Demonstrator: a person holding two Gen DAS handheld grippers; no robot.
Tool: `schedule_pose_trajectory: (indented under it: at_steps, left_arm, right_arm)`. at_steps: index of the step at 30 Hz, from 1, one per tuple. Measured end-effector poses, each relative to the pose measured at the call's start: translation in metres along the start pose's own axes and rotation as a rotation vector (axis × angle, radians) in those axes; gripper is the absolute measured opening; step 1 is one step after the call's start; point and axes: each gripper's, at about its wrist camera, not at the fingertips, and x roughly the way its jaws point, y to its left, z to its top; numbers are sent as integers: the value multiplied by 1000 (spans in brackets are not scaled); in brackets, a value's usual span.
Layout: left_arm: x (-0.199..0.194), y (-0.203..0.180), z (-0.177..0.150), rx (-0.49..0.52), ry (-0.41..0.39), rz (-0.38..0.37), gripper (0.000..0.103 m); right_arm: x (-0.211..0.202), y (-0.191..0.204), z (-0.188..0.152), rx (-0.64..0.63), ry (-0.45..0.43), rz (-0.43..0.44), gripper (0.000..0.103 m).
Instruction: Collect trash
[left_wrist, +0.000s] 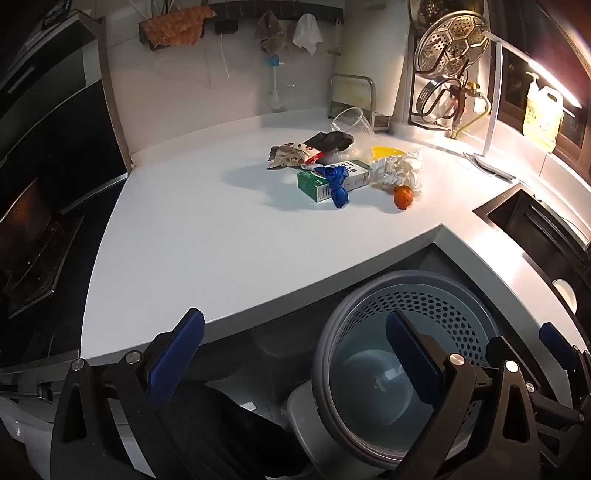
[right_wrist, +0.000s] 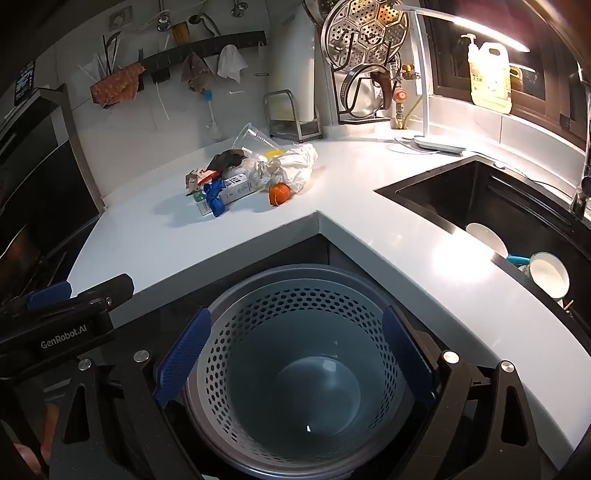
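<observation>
the trash sits in one heap on the white bench (left_wrist: 192, 236), well back from its inner corner, gathered so it can be taken piece by piece: one green carton (left_wrist: 325, 182), one blue knotted bag (left_wrist: 338, 186), one orange peel (left_wrist: 402, 197), one crumpled white wrapper (left_wrist: 400, 170), one clear cup (left_wrist: 349, 120), one black scrap (left_wrist: 330, 142). one perforated bin (right_wrist: 295, 354) waits empty below the corner, likely to catch drops. left tool (left_wrist: 295, 354) and right tool (right_wrist: 295, 354) hang spread wide above it, holding nothing.
</observation>
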Motion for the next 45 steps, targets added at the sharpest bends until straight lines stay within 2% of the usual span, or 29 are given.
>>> schedule_pose_trajectory:
  at_steps: [45]
  left_arm:
    - [2, 0, 3, 5, 5, -7, 97]
  right_arm:
    - [0, -1, 5, -2, 1, 1, 90]
